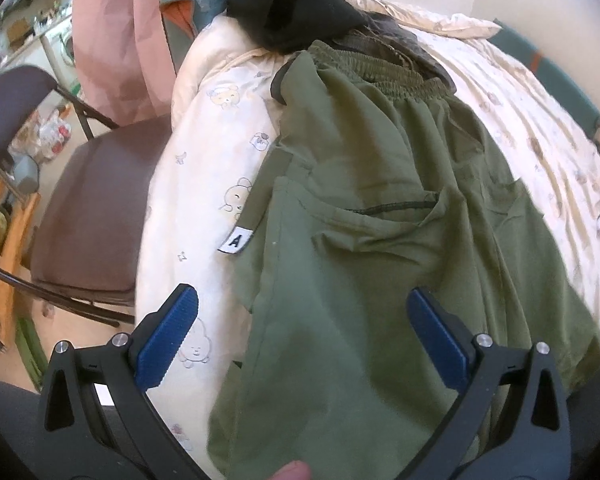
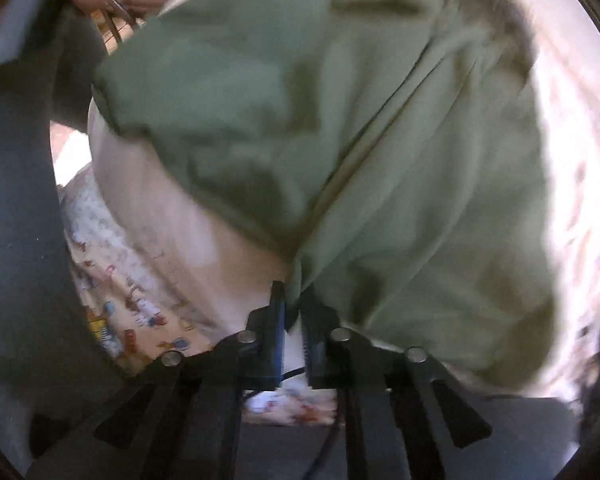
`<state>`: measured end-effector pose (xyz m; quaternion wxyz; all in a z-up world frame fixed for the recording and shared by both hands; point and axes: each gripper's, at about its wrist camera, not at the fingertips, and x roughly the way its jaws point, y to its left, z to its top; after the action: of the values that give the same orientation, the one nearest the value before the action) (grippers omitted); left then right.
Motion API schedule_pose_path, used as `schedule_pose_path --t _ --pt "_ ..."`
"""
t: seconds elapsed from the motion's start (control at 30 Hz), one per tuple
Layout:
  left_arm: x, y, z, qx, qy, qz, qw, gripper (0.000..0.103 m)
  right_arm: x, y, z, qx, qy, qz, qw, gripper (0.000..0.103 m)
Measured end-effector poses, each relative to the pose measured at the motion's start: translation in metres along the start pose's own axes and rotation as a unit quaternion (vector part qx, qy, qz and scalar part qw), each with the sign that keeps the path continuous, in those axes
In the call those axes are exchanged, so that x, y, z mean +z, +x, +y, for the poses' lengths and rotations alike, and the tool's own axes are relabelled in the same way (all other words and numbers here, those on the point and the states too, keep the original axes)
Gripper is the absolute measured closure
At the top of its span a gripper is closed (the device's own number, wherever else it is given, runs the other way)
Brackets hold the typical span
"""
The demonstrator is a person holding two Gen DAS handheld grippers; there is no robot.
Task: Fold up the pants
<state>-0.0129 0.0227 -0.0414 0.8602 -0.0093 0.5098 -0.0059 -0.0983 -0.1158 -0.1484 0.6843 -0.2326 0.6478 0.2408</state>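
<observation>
Pants (image 2: pixel 340 128) pinched, right gripper (image 2: pixel 294 304) pointing down

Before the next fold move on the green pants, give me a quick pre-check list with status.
1. Right claw pinching the green pants: ok, a bunched edge sits between its nearly shut pads.
2. Left claw free: ok, wide open above the cloth, holding nothing.
3. Pants on the bed cover: ok, waistband at the far end.
4. Cloth flat: not ok, wrinkled around the pocket.
5. Fold path clear: not ok, dark clothes touch the waistband.
6. Grip depth on the right: cannot tell, picture blurred.
</observation>
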Motion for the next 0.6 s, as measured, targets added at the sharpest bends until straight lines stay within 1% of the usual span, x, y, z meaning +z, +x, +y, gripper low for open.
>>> schedule_pose_path --t 0.03,0.07,0.1,0.13,0.17,0.23,0.27,0.3,0.33,0.37,0.4,0.43,0.47,0.53,0.6 --pt "-0.002 0.000 0.000 0.003 0.004 0.000 1.0000 0.000 0.000 0.001 -0.005 0.012 0.013 0.001 1.000 0.086" --pt "-0.003 0.000 0.001 0.003 0.005 0.003 1.0000 0.000 0.000 -0.004 -0.012 0.031 0.024 -0.006 0.999 0.080" --pt "-0.004 0.000 0.002 0.000 0.004 0.006 1.0000 0.000 -0.003 -0.013 -0.015 0.050 0.035 -0.013 0.998 0.066" --pt "-0.005 0.000 0.003 -0.004 0.001 0.009 0.9999 0.000 -0.006 -0.027 -0.027 0.078 0.054 -0.027 0.995 0.056" --pt "-0.005 0.000 0.003 -0.008 0.000 0.011 0.9999 0.000 -0.011 -0.038 -0.041 0.089 0.069 -0.042 0.993 0.045" --pt "-0.005 0.000 0.000 -0.011 0.001 0.013 0.9998 0.000 -0.021 -0.069 -0.070 0.100 0.108 -0.083 0.986 0.044" --pt "-0.005 0.000 -0.002 -0.012 0.003 0.011 0.9999 0.000 -0.031 -0.085 -0.095 0.104 0.143 -0.102 0.979 0.044" --pt "-0.005 0.000 -0.005 -0.013 0.006 0.010 0.9998 0.000 -0.038 -0.097 -0.114 0.096 0.171 -0.116 0.974 0.044" --pt "-0.005 -0.001 -0.008 -0.017 0.008 0.008 0.9998 0.000 -0.049 -0.109 -0.141 0.073 0.208 -0.131 0.967 0.043" --pt "-0.005 -0.003 -0.013 -0.025 0.010 0.007 0.9996 0.000 -0.056 -0.117 -0.158 0.054 0.234 -0.136 0.961 0.042" --pt "-0.005 -0.007 -0.019 -0.041 0.015 0.006 0.9990 0.000 -0.066 -0.118 -0.175 0.041 0.260 -0.131 0.956 0.041" --pt "-0.006 -0.011 -0.023 -0.054 0.017 0.004 0.9984 0.000 -0.076 -0.114 -0.195 0.032 0.289 -0.108 0.951 0.041" --pt "-0.008 -0.017 -0.031 -0.070 0.023 0.005 0.9973 0.000 -0.079 -0.109 -0.210 0.033 0.299 -0.088 0.950 0.041" --pt "-0.014 -0.030 -0.051 -0.095 0.037 0.011 0.9948 0.000 -0.083 -0.096 -0.225 0.042 0.284 -0.045 0.957 0.041" --pt "-0.028 -0.040 -0.082 -0.114 0.066 0.023 0.9910 0.000 -0.081 -0.078 -0.234 0.034 0.264 -0.007 0.964 0.041"
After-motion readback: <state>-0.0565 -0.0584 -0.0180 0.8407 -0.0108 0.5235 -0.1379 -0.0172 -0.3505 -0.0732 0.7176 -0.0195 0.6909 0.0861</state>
